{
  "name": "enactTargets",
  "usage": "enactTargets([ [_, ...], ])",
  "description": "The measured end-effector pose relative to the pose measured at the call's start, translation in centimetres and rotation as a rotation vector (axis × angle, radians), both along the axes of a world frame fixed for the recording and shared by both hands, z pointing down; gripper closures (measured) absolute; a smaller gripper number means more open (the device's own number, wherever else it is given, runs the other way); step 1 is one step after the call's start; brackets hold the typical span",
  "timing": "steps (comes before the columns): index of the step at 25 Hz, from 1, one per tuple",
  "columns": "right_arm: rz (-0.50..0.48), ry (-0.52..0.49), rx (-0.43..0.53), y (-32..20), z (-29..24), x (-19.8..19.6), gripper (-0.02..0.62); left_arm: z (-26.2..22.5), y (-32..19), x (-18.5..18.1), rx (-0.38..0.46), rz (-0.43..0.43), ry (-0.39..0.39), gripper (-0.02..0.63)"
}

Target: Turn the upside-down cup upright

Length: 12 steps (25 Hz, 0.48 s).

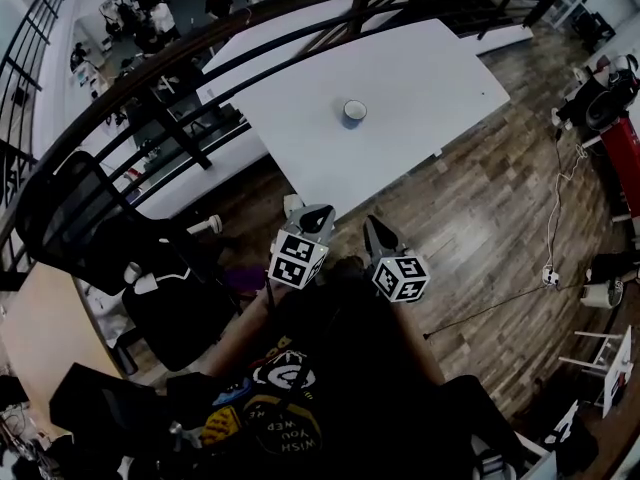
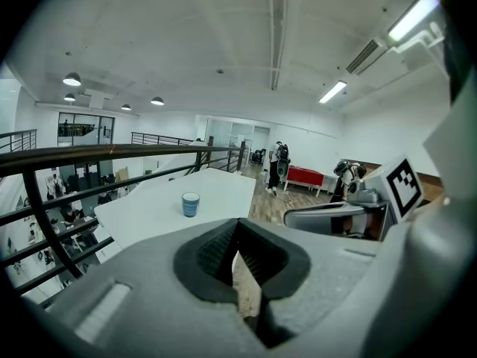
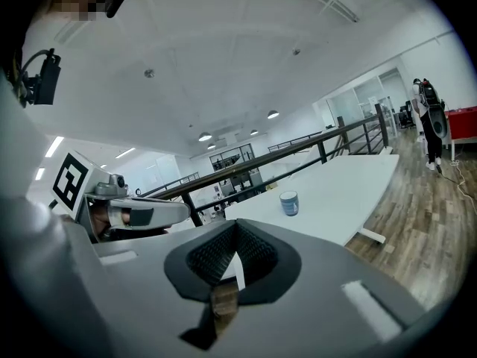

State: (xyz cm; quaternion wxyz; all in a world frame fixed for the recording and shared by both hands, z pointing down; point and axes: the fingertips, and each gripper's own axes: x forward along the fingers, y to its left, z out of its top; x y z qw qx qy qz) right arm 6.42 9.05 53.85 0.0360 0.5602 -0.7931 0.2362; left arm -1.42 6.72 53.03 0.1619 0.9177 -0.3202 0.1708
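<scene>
Plainly pre-approach: head view puts the cup (image 1: 354,111) on the bench (image 1: 440,88), upper centre, well apart from the left hand-held gripper (image 1: 318,214) and right hand-held gripper (image 1: 376,230); each gripper view shows closed, empty jaws, so reaching and opening come next.

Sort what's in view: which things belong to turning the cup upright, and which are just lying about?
Job:
- cup
- white table it stands on
- left hand-held gripper, shut, empty
- right hand-held gripper, shut, empty

Lying about:
- dark railing
- black office chair
- white cable on the wood floor
</scene>
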Motion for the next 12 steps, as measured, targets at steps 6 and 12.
enactTargets([
  [6, -0.026, -0.029, -0.026, -1.4, 1.5, 0.4, 0.597, 0.7, -1.7, -0.8, -0.046, -0.034, 0.030, 0.603],
  [12, -0.099, 0.010, -0.059, -7.3, 5.9, 1.2, 0.546, 2.4, -5.3, -0.5, -0.105, -0.074, 0.036, 0.603],
])
